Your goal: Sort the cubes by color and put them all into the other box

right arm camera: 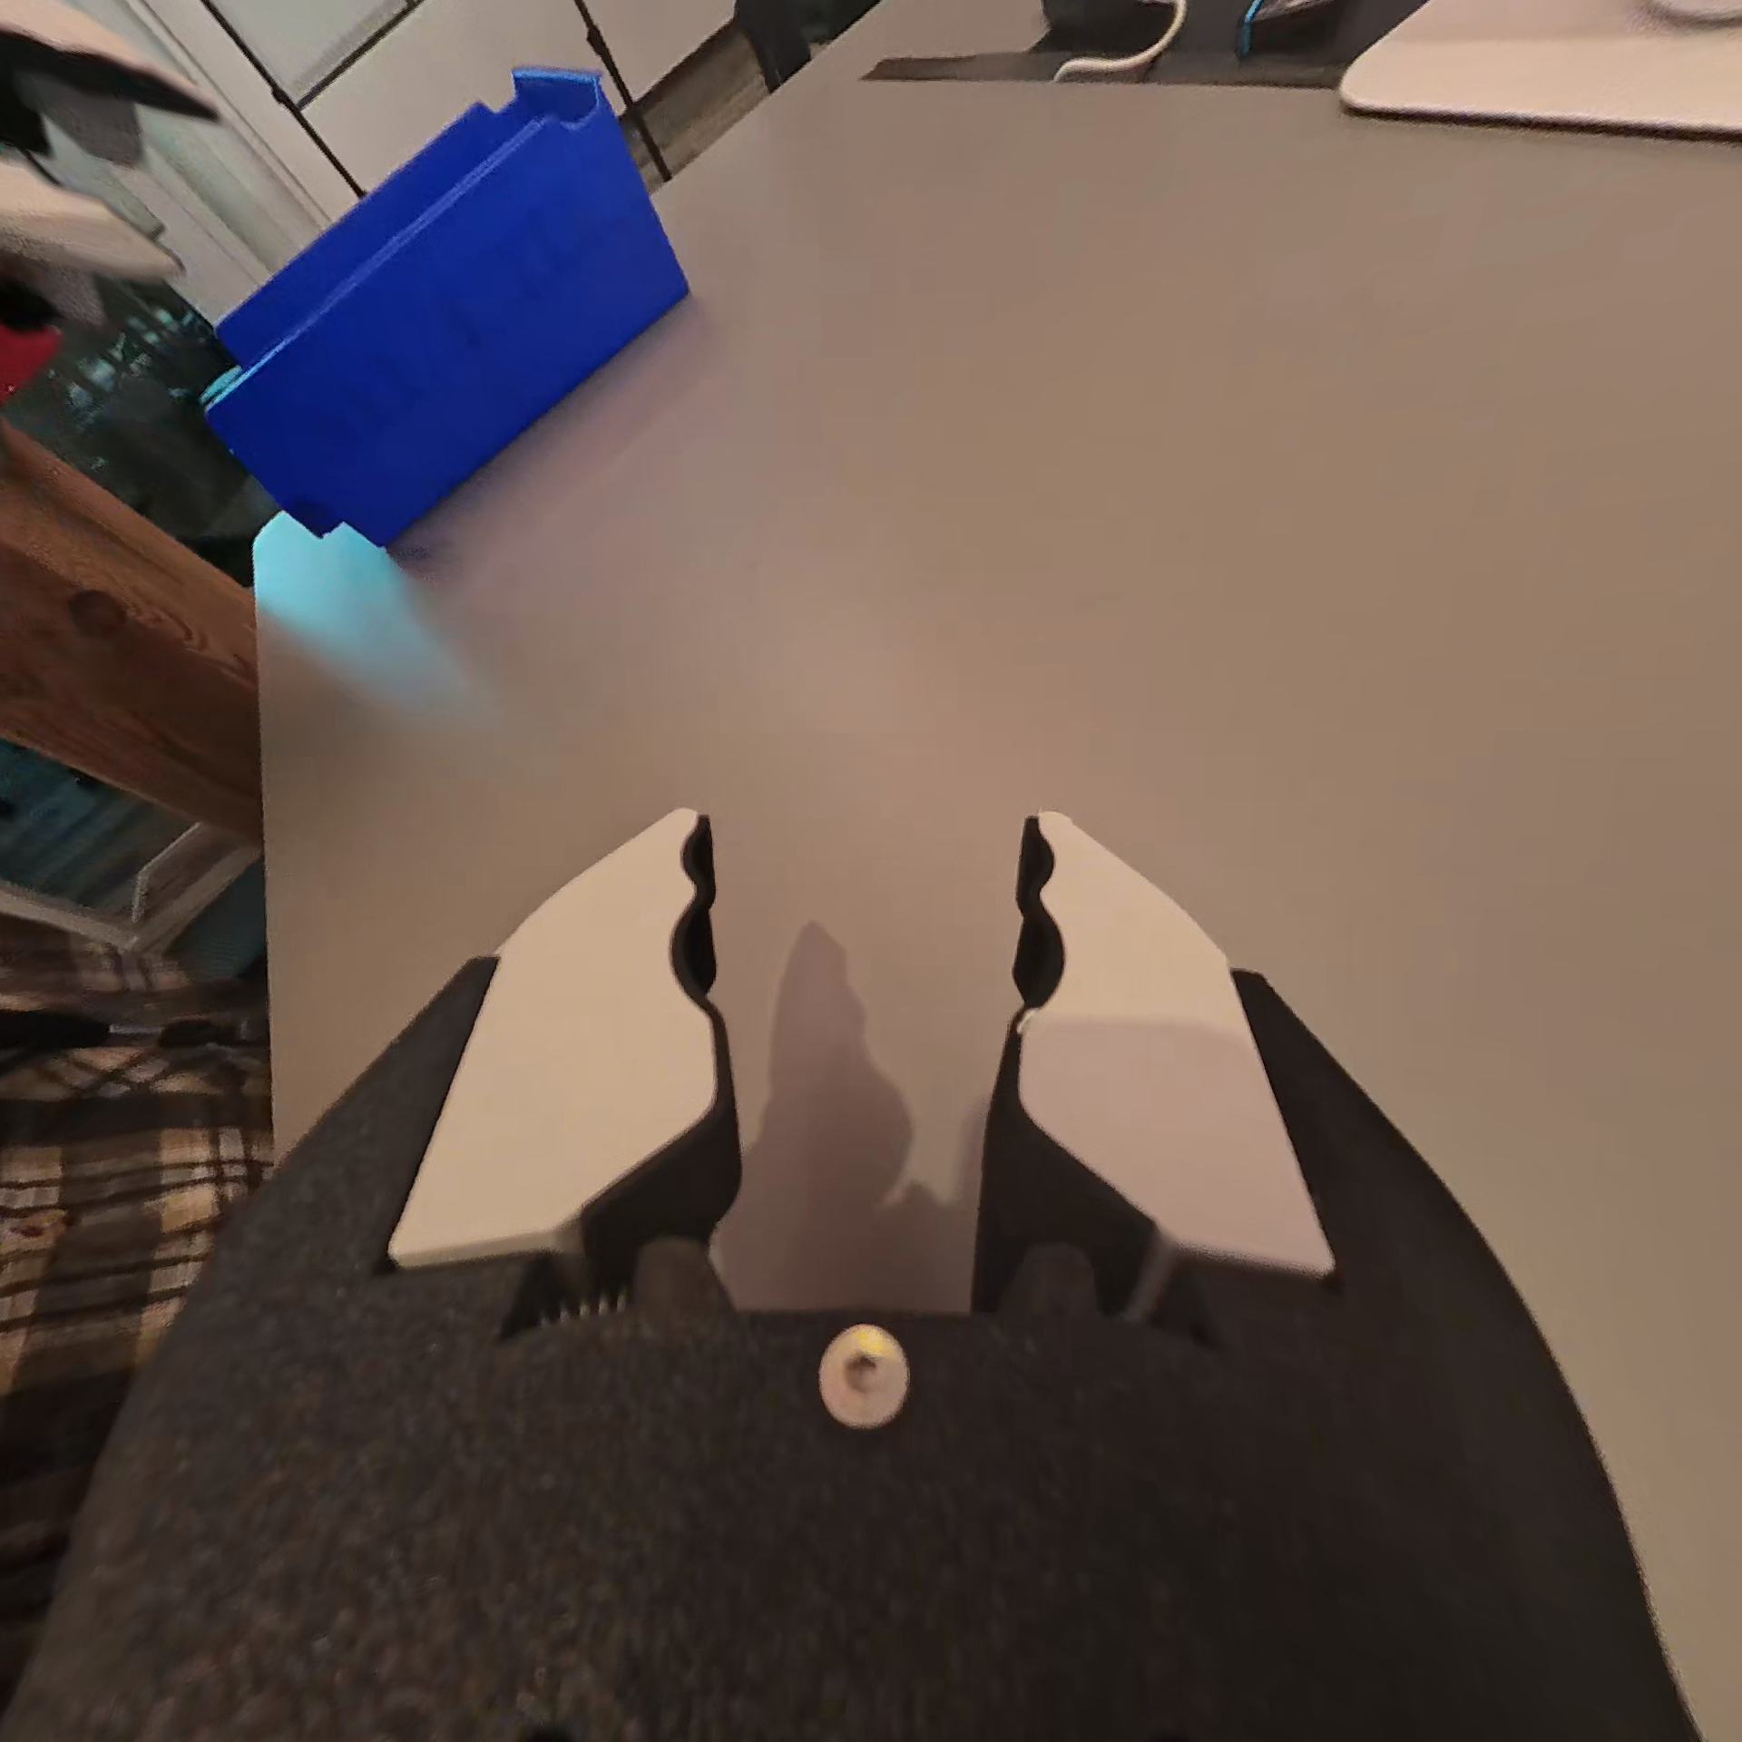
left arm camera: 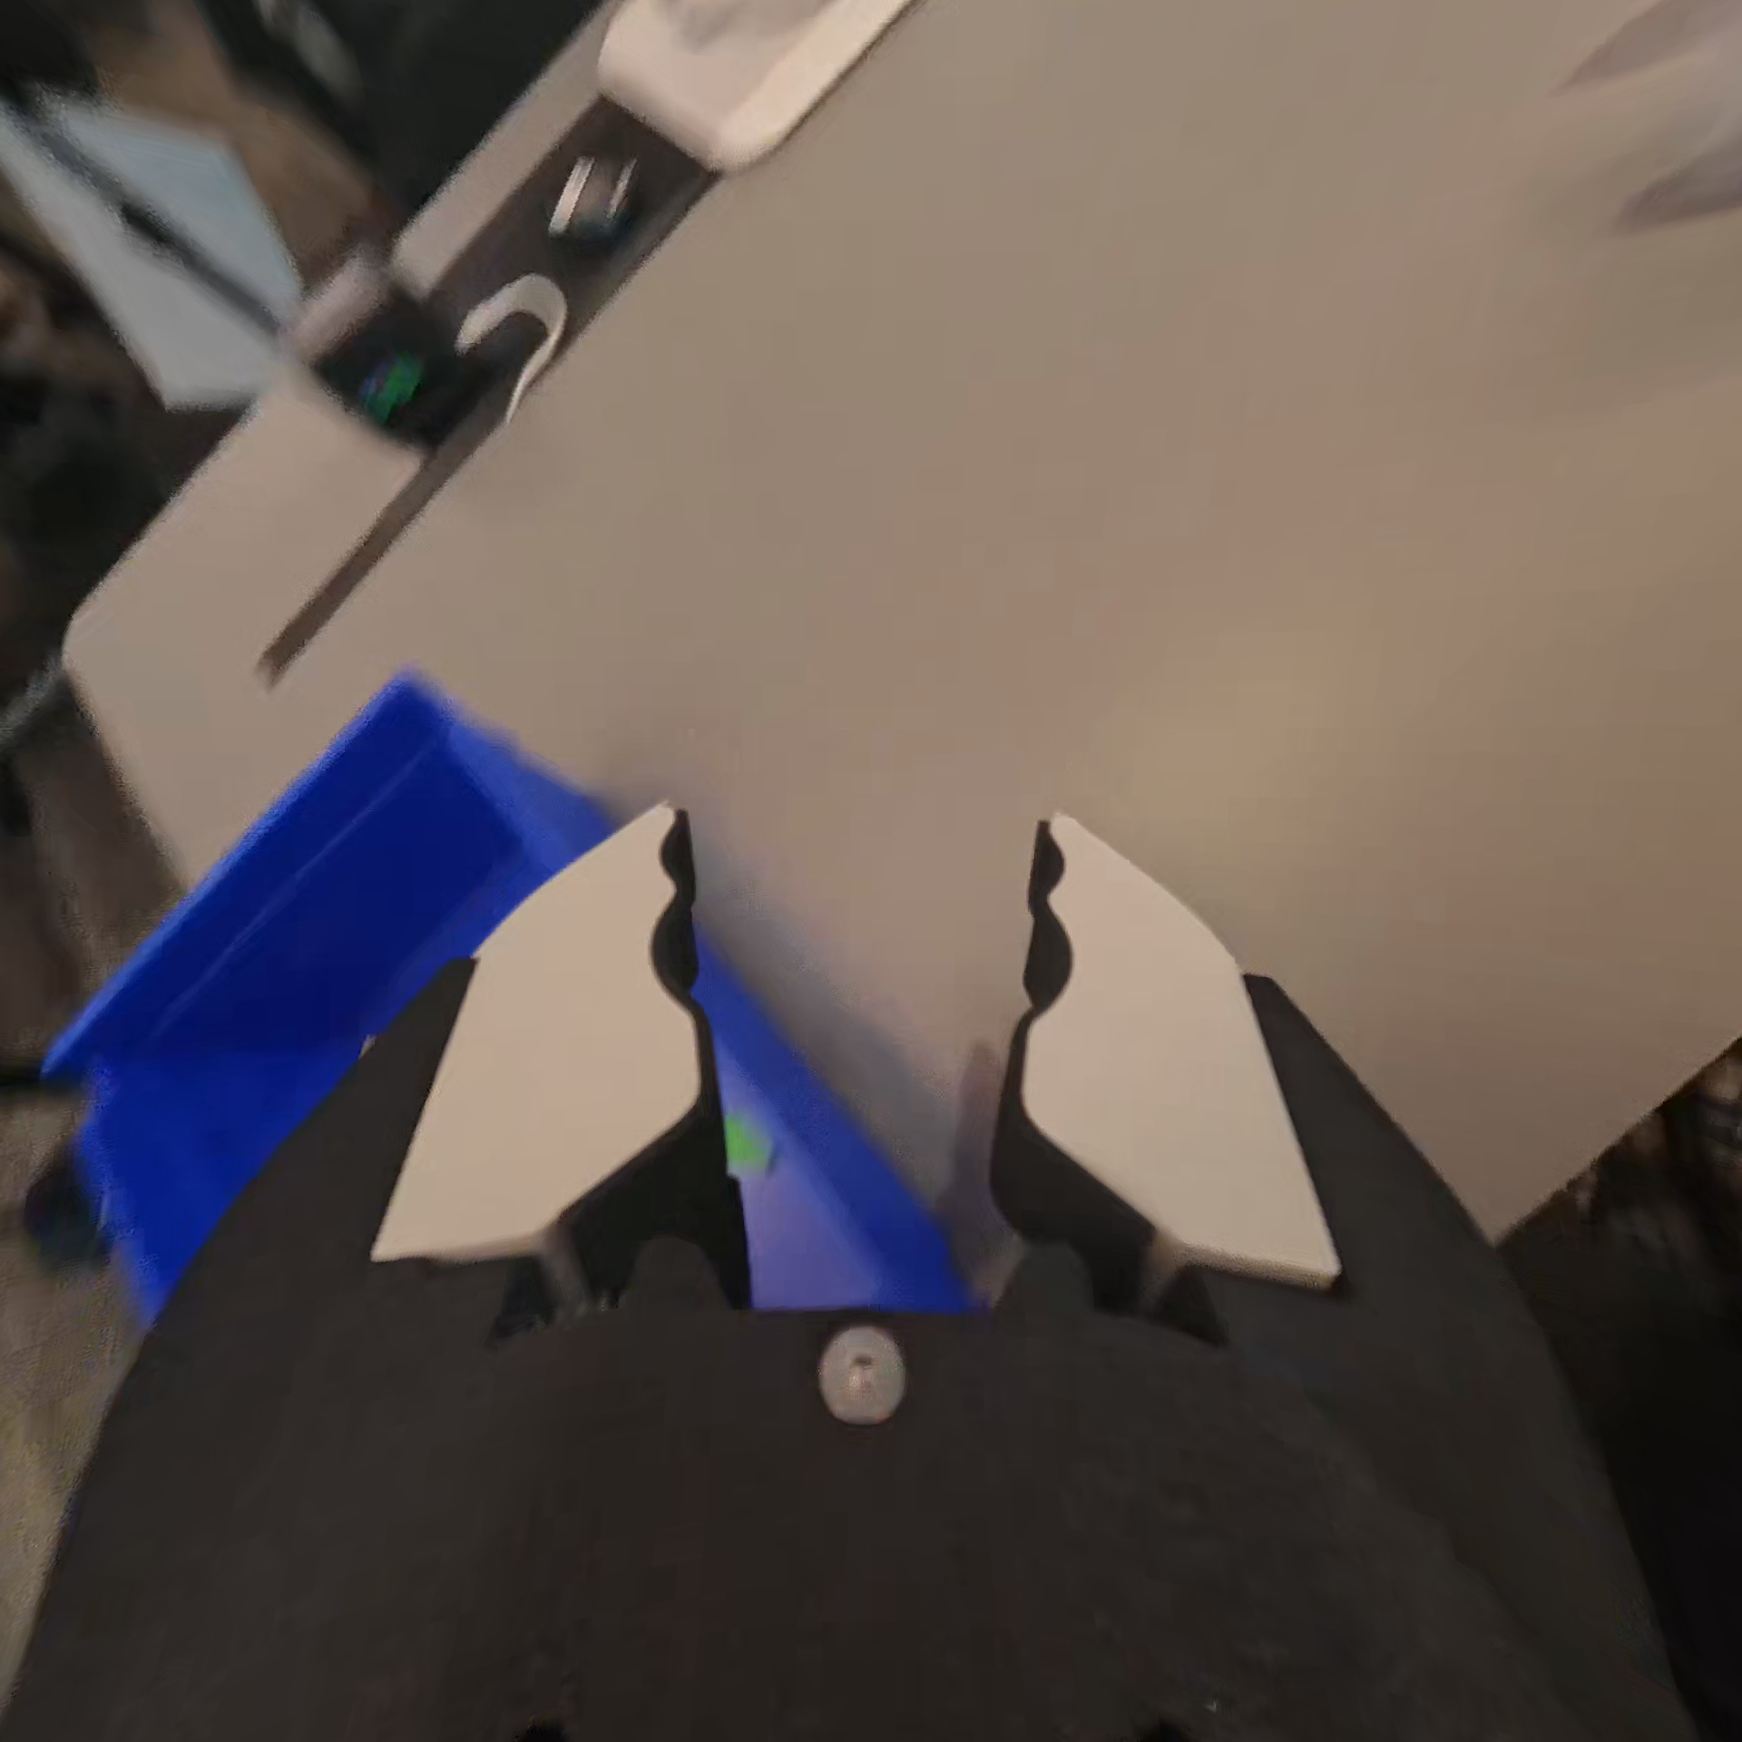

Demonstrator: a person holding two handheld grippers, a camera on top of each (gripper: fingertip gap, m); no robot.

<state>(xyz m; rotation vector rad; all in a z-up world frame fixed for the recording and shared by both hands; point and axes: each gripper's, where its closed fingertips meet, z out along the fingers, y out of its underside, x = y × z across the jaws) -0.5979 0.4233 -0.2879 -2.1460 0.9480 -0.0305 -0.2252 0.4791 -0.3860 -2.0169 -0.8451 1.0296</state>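
A blue plastic box (left arm camera: 311,924) sits at the table's left edge, partly under my left gripper (left arm camera: 860,825), which is open and empty above its right side. A small green cube (left arm camera: 747,1148) shows inside the box between the fingers; the view is blurred. In the right wrist view the same blue box (right arm camera: 452,320) stands at the far left of the grey table (right arm camera: 1131,471). My right gripper (right arm camera: 867,825) is open and empty above bare table, well short of the box. No second box shows.
A white flat object (left arm camera: 745,66) and a dark cable slot with a white cable (left arm camera: 514,330) lie at the table's far edge. A wooden surface (right arm camera: 113,641) and a plaid fabric (right arm camera: 104,1131) lie off the table's left side.
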